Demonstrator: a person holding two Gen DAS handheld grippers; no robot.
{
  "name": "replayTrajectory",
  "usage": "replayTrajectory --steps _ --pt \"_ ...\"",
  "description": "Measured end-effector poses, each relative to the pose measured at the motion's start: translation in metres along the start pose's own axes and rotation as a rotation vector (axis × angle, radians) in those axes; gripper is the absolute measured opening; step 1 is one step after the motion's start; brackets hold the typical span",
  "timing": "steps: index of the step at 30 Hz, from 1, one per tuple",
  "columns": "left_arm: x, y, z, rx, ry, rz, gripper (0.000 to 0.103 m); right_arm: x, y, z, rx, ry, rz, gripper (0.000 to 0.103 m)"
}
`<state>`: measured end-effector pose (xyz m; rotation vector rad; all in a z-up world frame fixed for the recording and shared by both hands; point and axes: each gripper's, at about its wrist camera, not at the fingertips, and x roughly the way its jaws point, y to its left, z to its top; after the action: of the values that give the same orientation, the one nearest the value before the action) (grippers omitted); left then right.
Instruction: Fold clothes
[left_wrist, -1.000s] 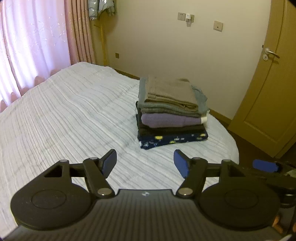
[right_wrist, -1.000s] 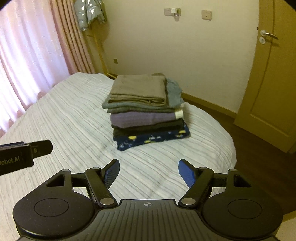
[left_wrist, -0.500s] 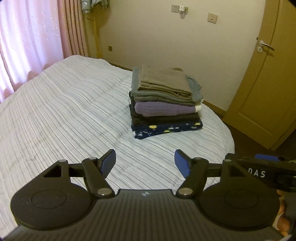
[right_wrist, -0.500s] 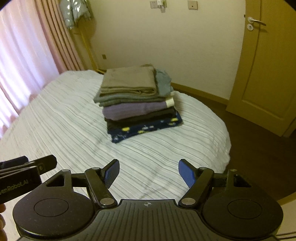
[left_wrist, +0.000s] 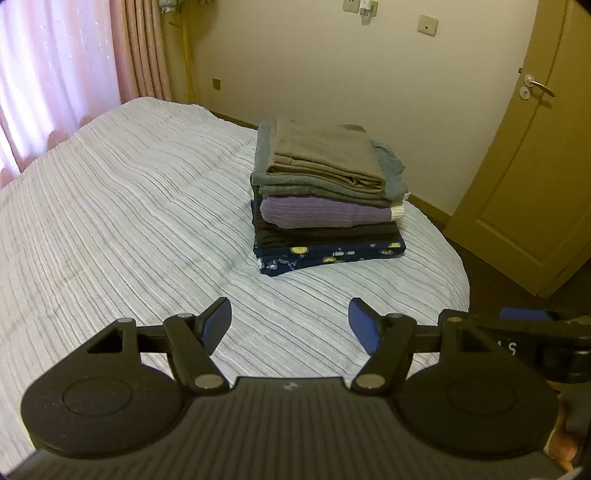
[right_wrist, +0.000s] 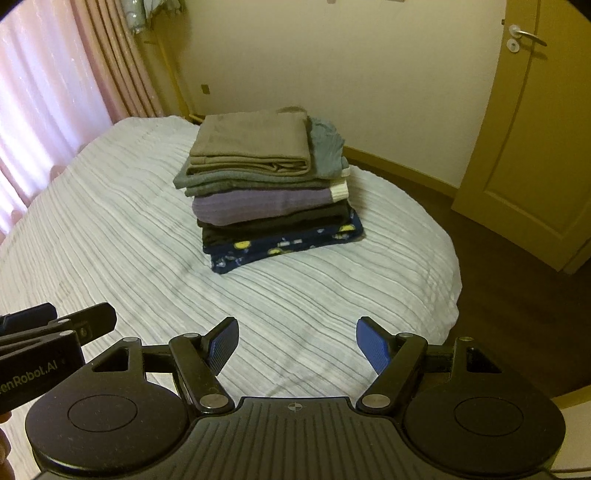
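On the bed (left_wrist: 129, 221), at 12 o'clock from both cameras, sits a neat stack of folded clothes (left_wrist: 325, 199): tan piece on top, grey and purple under it, black, then navy patterned at the bottom. Left gripper (left_wrist: 290, 325) hangs w/ jaws spread wide, nothing between them, above the striped cover near the bed's front edge. Right gripper (right_wrist: 297, 345) likewise wide apart & empty. Door (right_wrist: 535, 129) at 2 o'clock; pink curtain (right_wrist: 48, 81) at 10.
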<state>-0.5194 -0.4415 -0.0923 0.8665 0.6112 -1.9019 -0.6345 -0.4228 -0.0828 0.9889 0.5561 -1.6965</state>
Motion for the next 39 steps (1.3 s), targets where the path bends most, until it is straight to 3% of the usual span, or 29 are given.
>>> replayTrajectory --steps 26,39 --pt "0.097 -0.012 0.054 -0.005 0.095 -0.01 0.067 0.079 -0.023 0.057 0.014 0.1 -0.007 0.074" --pt "0.126 -0.007 0.063 -0.003 0.131 0.003 0.067 0.101 -0.018 0.073 0.006 0.122 -0.003 0.074"
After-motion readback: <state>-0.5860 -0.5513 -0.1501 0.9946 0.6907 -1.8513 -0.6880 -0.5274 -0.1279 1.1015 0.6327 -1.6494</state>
